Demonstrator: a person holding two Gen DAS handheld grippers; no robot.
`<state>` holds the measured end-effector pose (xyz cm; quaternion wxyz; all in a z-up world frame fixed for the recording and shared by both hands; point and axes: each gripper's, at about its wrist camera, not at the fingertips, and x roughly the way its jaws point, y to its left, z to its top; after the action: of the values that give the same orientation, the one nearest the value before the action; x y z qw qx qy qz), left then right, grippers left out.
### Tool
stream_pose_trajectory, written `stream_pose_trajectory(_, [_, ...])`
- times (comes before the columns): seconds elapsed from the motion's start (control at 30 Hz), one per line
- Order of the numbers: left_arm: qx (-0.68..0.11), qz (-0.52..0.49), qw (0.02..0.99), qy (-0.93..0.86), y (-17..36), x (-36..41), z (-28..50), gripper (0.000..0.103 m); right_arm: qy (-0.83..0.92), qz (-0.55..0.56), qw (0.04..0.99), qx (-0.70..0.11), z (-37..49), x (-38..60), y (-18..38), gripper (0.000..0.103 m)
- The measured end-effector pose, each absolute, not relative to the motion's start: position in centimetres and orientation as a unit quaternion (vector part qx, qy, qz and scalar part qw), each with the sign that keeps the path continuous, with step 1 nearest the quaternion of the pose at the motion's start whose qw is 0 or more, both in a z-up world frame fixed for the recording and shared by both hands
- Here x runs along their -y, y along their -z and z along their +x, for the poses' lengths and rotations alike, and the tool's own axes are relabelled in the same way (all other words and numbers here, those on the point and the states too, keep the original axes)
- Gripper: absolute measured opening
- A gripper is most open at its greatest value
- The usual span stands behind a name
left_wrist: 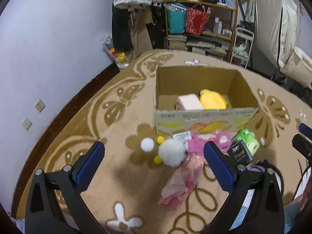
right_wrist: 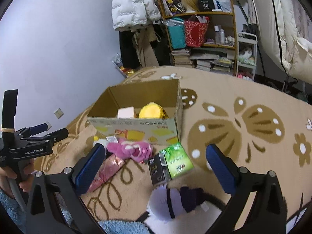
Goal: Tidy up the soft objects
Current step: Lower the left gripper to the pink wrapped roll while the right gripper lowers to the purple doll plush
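Note:
An open cardboard box (left_wrist: 204, 117) (right_wrist: 136, 128) stands on the patterned blanket, holding a pink roll-shaped plush (left_wrist: 188, 102) (right_wrist: 126, 113) and a yellow plush (left_wrist: 213, 101) (right_wrist: 152, 111). In front of it lie a white pom-pom toy (left_wrist: 171, 153), a magenta plush (left_wrist: 197, 143) (right_wrist: 130, 149) and a pink wrapped bundle (left_wrist: 183, 177) (right_wrist: 107, 171). My left gripper (left_wrist: 154, 156) hangs open above the pom-pom toy. My right gripper (right_wrist: 154, 158) is open above a black box (right_wrist: 159, 168) and a green pack (right_wrist: 178, 160), with a white and purple plush (right_wrist: 173, 200) just below.
A cluttered wooden shelf (left_wrist: 202, 19) (right_wrist: 200, 31) with bags and stacked books stands beyond the blanket, beside hanging coats (right_wrist: 134, 3). The wall (left_wrist: 48, 48) runs along the left. Open blanket (right_wrist: 253, 126) stretches right of the box. A person's hand (right_wrist: 11, 177) holds the left gripper.

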<state>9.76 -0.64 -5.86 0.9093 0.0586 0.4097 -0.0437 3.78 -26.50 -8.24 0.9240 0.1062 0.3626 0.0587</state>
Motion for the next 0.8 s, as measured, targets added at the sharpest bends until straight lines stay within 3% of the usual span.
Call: stream_pose_trajectory(0.8, [-0.503, 0.093, 0.858, 0.056, 11.9, 3.0, 11.1, 0.1, -0.014, 0.125, 0.853, -0.506, 5.6, 26.9, 16.1, 0.103])
